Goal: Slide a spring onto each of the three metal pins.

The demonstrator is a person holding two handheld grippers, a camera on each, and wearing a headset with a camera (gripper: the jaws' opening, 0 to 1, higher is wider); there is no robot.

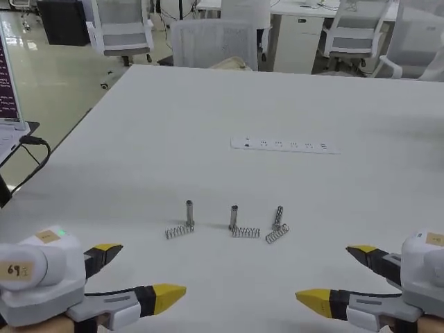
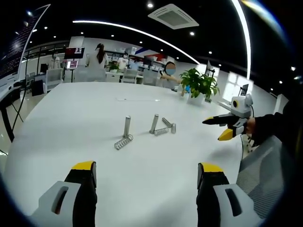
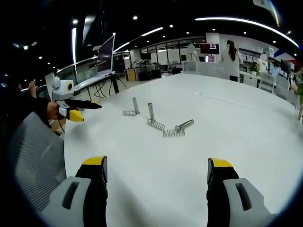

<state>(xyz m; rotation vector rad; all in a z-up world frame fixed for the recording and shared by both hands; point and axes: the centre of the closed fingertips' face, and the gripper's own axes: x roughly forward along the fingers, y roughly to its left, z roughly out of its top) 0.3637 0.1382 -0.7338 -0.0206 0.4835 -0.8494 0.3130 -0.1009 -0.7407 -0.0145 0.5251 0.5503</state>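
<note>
no spring on a pin yet, both grippers empty

a spring is best pinched near one end, its bore left free and lined up with the pin before it is slid down. the middle pin [image 1: 234,216] is stood upright, the left pin [image 1: 189,211] likewise. the right pin [image 1: 278,216] is seen tilted or fallen. the left spring [image 1: 180,231], middle spring [image 1: 245,232] and right spring [image 1: 277,234] are laid at the pins' feet. nearer than the middle pin, the left gripper [image 1: 149,270] and right gripper [image 1: 325,273] are held wide open, with nothing gripped or touched.

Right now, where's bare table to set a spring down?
Free: table between the power strip and the pins; also between the springs and the left hand-held gripper and right hand-held gripper. Crowded: the pin-and-spring row.
</note>
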